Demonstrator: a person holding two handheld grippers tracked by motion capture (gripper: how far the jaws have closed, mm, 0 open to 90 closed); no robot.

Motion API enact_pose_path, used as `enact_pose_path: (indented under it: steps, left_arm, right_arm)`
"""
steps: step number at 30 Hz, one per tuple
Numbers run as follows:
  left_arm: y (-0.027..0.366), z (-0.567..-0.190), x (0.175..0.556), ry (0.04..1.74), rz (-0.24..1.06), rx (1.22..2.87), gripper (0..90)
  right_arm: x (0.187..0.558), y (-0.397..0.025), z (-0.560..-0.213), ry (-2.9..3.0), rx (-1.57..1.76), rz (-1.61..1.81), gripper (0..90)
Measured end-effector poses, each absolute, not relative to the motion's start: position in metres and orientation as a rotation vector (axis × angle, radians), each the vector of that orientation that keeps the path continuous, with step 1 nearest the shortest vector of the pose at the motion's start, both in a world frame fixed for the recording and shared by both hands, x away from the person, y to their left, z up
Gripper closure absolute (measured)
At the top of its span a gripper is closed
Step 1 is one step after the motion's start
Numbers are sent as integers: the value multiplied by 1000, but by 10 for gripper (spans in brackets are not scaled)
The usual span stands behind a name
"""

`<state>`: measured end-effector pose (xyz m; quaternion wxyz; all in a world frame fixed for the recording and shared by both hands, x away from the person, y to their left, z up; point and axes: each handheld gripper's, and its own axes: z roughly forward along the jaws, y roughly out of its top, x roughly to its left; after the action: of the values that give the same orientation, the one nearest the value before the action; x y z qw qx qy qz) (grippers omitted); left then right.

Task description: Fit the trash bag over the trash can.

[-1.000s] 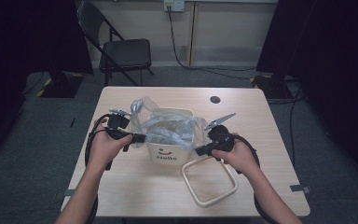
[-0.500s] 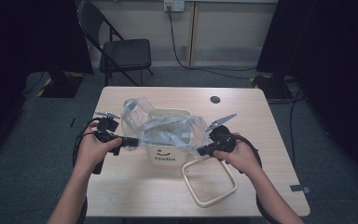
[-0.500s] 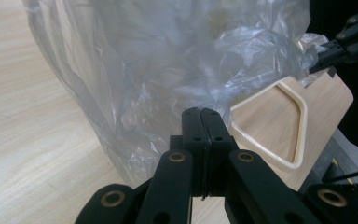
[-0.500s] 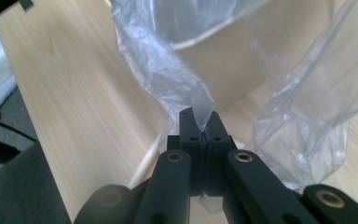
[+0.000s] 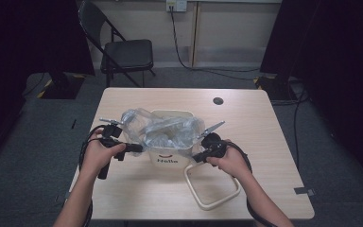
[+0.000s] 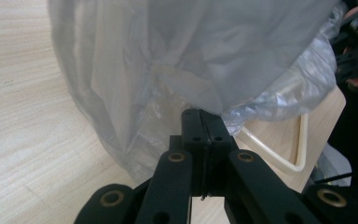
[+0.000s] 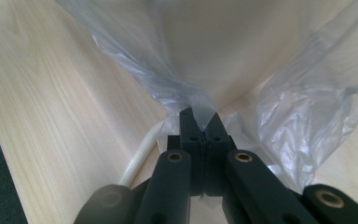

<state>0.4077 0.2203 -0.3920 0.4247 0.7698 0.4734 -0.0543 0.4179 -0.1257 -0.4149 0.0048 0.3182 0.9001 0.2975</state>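
Observation:
A small cream bin [image 5: 170, 153] printed "Hello" stands mid-table with a clear plastic bag [image 5: 163, 130] draped in and over it. My left gripper [image 5: 139, 148] is at the bin's left side, shut on the bag's edge; in the left gripper view the jaws [image 6: 201, 120] pinch the film [image 6: 168, 70]. My right gripper [image 5: 196, 158] is at the bin's right front corner, shut on the bag too; its jaws [image 7: 201, 125] clamp a gathered fold of plastic [image 7: 186, 100]. The bin's loose cream rim ring [image 5: 212, 187] lies flat on the table by the right hand.
The light wooden table [image 5: 264, 137] has a dark round hole [image 5: 218, 100] near its far edge. A black folding chair [image 5: 123, 52] stands behind the table. Cables trail from both grippers over the table's edges.
My left gripper has come back from the far left corner of the bin toward the near left side, pulling the bag's edge outward and down. The right gripper has hardly moved.

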Motion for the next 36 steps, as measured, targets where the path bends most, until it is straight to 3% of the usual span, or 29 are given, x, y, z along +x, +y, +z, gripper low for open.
enact_pose_path:
  steps: [18,21,24,30,36]
  left_arm:
    - [220,-402,412,1227,-95,1930,866]
    - [225,-399,410,1238,-35,1927,725]
    - [231,-392,406,1241,-17,1898,642]
    - [243,-375,400,1247,141,1888,334]
    - [245,-361,399,1247,206,1854,257]
  right_arm:
    - [419,-122,-432,2817,1006,933,873]
    - [416,-127,-428,2787,989,951,761]
    - [413,-134,-418,2754,991,993,689]
    - [405,-149,-396,2670,979,1042,499]
    - [398,-164,-374,2588,984,1095,358]
